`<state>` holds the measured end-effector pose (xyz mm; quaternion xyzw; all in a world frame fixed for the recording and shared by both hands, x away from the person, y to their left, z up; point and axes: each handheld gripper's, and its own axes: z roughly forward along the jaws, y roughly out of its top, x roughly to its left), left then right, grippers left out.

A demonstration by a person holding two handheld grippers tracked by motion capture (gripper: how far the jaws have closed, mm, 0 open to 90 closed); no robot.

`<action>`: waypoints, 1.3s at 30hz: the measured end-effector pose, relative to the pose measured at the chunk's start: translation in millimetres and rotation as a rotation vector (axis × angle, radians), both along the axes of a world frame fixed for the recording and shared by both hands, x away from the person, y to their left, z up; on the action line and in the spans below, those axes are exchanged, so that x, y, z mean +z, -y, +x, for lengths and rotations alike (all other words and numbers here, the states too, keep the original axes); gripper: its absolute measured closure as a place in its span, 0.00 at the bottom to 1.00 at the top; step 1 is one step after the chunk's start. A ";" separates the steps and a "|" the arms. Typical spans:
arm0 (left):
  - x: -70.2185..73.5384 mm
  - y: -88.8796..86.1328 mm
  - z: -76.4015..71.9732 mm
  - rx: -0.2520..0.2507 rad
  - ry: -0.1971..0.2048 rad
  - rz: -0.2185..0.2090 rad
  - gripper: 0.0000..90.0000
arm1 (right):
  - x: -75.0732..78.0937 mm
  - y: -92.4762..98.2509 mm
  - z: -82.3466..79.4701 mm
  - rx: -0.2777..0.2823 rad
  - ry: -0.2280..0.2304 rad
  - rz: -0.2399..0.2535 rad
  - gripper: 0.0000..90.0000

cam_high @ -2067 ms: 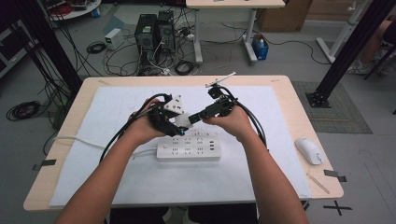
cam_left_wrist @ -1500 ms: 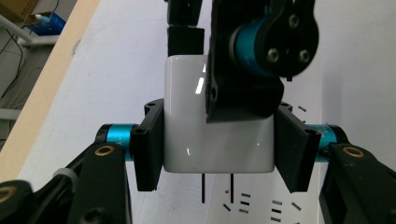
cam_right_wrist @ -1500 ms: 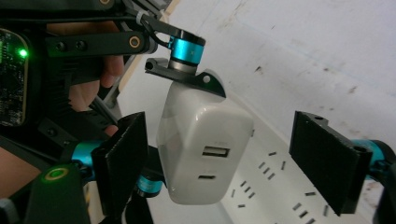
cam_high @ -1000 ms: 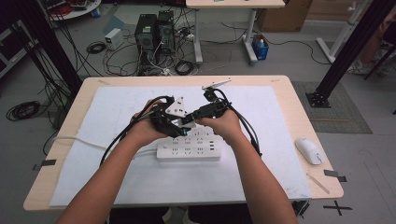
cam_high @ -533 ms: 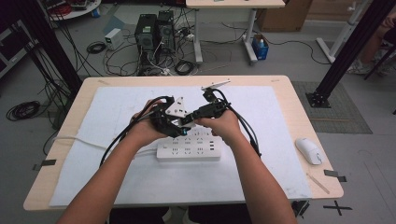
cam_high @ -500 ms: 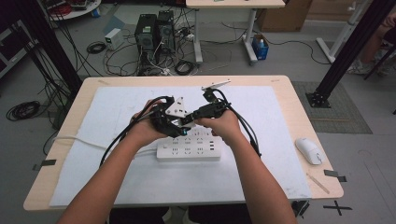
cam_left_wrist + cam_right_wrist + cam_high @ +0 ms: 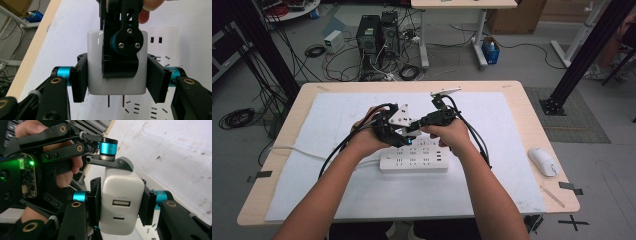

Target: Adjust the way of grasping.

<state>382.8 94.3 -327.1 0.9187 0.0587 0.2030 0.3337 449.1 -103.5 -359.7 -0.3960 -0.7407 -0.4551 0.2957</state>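
Observation:
A white USB charger [image 7: 95, 75] hangs above the table, its two prongs [image 7: 108, 101] pointing down toward the white power strip [image 7: 414, 161]. My left gripper [image 7: 117, 77] is shut on its two side faces. My right gripper [image 7: 121, 203] has just been closing and its pads now press the charger [image 7: 121, 187] on the other pair of sides, with the USB ports facing its camera. One right finger [image 7: 125, 45] crosses the charger's front in the left gripper view. In the high view both grippers [image 7: 409, 131] meet just behind the strip.
The power strip lies on a white mat [image 7: 512, 130] that covers most of the wooden table [image 7: 537, 105], its cord running off left. A white mouse [image 7: 543, 161] sits near the right edge. Black cables trail from both grippers.
Since the earliest frame the right hand has moved left to meet the left gripper. Over the last second both hands have kept still.

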 end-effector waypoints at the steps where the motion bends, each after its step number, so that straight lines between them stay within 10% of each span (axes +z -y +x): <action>1: -0.3 0.3 -0.2 0.001 0.002 0.000 0.47 | -0.3 0.1 0.1 0.001 -0.003 0.002 0.67; 19: 1.1 -8.1 4.8 0.084 -0.028 0.006 0.33 | 1.6 8.8 2.8 -0.073 0.004 -0.024 0.69; 39: 11.9 -54.9 23.5 0.235 -0.185 0.006 0.20 | 34.6 34.5 -2.8 -0.086 0.278 -0.294 0.69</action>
